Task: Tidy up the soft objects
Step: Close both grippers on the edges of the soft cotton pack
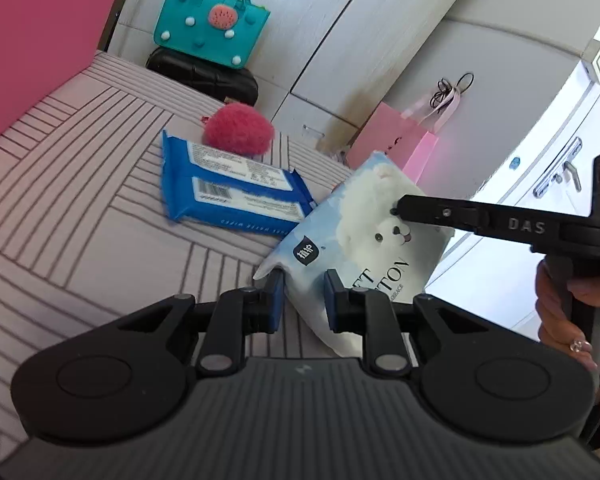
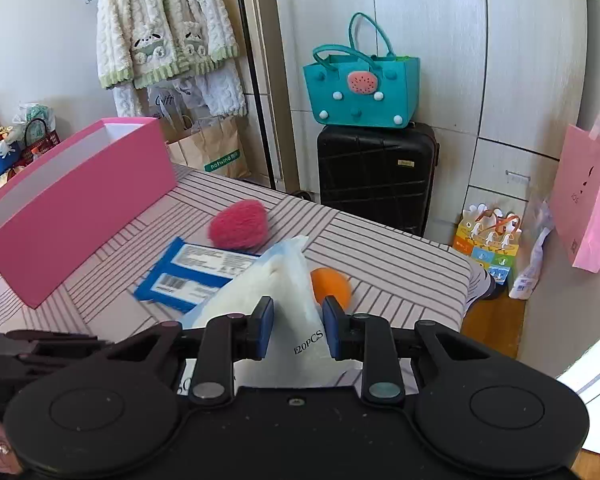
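- One pink box (image 2: 76, 208), open-topped, stands at nine o'clock on the striped bedspread (image 2: 380, 248).
- One blue wet-wipes pack (image 2: 188, 276) lies flat at about ten o'clock from the right claw.
- One red fuzzy pom-pom (image 2: 238, 224) sits at eleven o'clock, just beyond the wipes.
- One pale-blue cotton-tissue pack (image 1: 364, 232), printed with a white bear, is raised off the bedspread.
- Two claws: the left gripper (image 1: 303, 300) pinches its lower corner, pads narrow; the right gripper (image 2: 296, 328) clamps the pack's other end.
- One orange ball (image 2: 332, 288) lies at one o'clock, beside the pack.
- One teal handbag (image 2: 362, 92) rests on one black suitcase (image 2: 376, 176) at twelve o'clock.
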{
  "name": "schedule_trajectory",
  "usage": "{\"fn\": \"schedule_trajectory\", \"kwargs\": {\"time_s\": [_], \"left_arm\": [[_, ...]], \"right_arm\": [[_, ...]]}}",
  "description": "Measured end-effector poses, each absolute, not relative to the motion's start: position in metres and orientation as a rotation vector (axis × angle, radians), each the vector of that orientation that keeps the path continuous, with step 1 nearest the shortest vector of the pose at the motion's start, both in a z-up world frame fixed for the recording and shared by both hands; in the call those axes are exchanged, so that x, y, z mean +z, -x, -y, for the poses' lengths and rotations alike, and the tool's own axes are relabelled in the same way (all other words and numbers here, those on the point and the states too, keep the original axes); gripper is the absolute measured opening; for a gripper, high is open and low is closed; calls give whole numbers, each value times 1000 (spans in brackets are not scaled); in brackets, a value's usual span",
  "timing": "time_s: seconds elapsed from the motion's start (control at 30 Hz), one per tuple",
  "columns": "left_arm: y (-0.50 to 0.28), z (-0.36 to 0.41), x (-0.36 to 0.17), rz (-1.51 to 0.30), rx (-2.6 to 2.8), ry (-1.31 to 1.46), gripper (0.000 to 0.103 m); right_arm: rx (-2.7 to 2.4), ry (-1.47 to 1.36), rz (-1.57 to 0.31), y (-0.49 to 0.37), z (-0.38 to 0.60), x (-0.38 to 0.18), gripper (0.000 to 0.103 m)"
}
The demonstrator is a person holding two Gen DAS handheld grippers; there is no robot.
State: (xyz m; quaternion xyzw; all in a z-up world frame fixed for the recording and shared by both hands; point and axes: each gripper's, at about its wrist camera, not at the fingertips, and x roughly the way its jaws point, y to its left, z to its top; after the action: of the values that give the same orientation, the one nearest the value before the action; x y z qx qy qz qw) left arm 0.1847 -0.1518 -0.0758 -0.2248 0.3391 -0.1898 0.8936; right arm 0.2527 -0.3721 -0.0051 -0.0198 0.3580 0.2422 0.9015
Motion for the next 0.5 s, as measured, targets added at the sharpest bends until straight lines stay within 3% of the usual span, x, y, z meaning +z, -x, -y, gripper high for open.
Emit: {"fn": "schedule_trajectory", "kwargs": {"time_s": [0.13,0.5], "left_arm": [[-183,142,-70,-760,-411,475,20],[-163,119,-52,-693,-388,434,20]], "right_arm": [[489,24,-720,-233,366,-1,32],[489,-42,-745,-199,353,-3,38]]}}
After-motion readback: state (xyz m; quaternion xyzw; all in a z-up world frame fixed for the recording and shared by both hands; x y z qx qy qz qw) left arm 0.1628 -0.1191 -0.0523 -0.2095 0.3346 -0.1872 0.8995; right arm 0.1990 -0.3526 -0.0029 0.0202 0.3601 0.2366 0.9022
